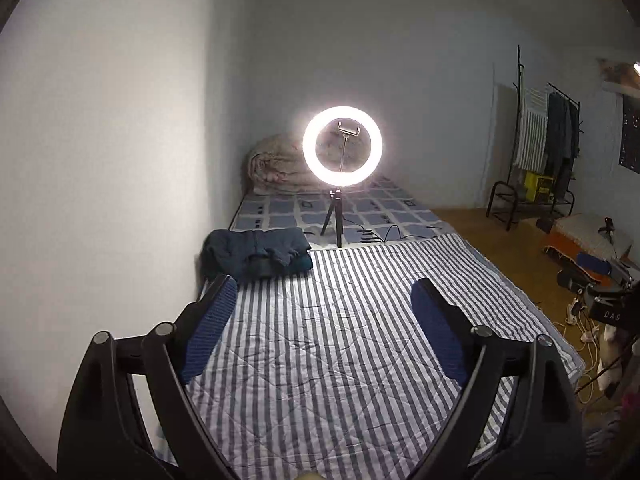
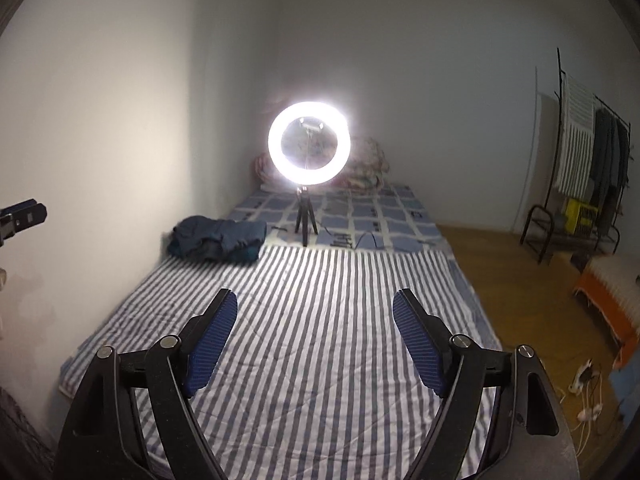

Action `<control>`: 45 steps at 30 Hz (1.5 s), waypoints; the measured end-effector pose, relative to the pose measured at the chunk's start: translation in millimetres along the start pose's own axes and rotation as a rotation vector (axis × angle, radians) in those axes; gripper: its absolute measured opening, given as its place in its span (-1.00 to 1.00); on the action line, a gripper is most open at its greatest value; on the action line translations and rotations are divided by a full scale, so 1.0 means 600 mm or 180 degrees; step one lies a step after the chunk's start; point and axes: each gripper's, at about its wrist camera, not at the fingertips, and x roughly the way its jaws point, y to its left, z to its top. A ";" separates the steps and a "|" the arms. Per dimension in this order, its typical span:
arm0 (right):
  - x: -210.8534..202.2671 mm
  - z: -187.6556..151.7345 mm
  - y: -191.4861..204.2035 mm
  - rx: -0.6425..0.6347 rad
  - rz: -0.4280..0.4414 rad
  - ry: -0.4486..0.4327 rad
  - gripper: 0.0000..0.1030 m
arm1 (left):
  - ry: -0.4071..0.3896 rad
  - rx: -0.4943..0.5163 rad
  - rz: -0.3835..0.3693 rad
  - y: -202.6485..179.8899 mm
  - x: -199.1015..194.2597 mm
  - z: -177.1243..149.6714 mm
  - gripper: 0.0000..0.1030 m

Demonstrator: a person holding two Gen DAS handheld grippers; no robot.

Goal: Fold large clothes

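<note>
Folded dark blue clothes stacked at bed's far left edge by the wall, left gripper and right gripper both spread and empty over striped quilt; probably between garments, next needing 1 fresh piece laid flat.

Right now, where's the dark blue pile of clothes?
In both wrist views, the dark blue clothes lie at the striped blanket's far left corner against the wall, left of the ring light.
</note>
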 end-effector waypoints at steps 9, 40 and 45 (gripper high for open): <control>0.034 -0.041 -0.018 0.0203 -0.0095 -0.0005 0.62 | 0.0063 0.0109 0.0110 -0.043 0.065 -0.035 1.00; 0.124 -0.105 0.030 -0.0027 0.0066 0.0309 0.65 | 0.0464 -0.0016 0.0440 -0.024 0.159 -0.111 1.00; 0.127 -0.106 0.024 0.0010 0.0067 0.0338 0.65 | 0.0449 -0.0007 0.0459 -0.025 0.156 -0.110 1.00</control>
